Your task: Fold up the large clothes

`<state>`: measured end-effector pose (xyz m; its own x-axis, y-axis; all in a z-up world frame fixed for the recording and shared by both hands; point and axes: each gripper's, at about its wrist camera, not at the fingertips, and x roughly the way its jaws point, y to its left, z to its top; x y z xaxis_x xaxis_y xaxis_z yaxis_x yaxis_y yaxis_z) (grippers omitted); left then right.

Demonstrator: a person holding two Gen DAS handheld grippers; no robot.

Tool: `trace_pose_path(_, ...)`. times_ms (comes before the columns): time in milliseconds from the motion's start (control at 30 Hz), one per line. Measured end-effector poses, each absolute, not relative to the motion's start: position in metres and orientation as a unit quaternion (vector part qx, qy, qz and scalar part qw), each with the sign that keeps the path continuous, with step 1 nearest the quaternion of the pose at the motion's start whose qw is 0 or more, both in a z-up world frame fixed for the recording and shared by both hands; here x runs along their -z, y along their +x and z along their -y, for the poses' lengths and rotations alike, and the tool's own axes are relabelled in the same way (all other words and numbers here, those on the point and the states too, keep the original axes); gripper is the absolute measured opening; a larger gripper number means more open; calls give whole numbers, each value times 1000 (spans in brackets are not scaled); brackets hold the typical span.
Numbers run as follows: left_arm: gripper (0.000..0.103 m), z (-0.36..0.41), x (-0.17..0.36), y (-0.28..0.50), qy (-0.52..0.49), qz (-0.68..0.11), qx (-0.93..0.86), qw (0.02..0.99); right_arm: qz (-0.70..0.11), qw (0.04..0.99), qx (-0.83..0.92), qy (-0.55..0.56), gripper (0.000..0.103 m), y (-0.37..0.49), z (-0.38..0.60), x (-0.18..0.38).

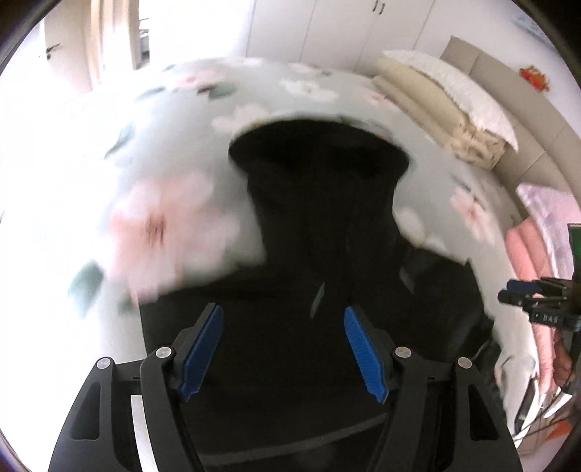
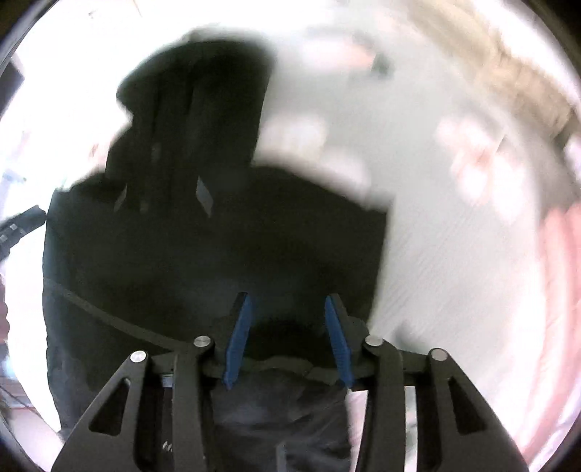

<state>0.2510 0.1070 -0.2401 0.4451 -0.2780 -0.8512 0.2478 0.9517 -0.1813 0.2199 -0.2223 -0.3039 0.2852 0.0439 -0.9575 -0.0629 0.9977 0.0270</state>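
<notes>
A large black garment (image 1: pixel 319 203) lies on a bed with a pale green floral sheet (image 1: pixel 170 203). A narrow part stretches away from me and a wider part lies near. In the left wrist view my left gripper (image 1: pixel 283 312) is open just above the wide black part, with nothing between its blue pads. The right gripper shows at that view's right edge (image 1: pixel 533 301). In the right wrist view the same garment (image 2: pixel 203 232) fills the left and middle. My right gripper (image 2: pixel 288 305) is open over its near hem, with black cloth under the jaws. Both views are motion-blurred.
Folded beige bedding and a white pillow (image 1: pixel 446 98) lie at the bed's far right by a padded headboard (image 1: pixel 508 76). A pink folded blanket (image 1: pixel 533 250) lies at the right edge. White wardrobe doors (image 1: pixel 326 29) stand behind the bed.
</notes>
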Motion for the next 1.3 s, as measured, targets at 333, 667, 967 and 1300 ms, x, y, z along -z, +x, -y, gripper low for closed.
trace_pose_path(333,71,-115,278,414,-72,-504,128,851,-511,850,-74,103,56,379,213,289)
trace_pose_path(667,10,-124,349,478,-127,-538,94,828,-552,826,-41,105,6,464,192,366)
trace_pose_path(967,13,-166,333,428,-231,-492,147,826,-509,843,-89,150,5,423,227,344)
trace_pose_path(1300,56,-188,373,421,-167,-573,171,784,-584,782,-88,200,38,430,257,410)
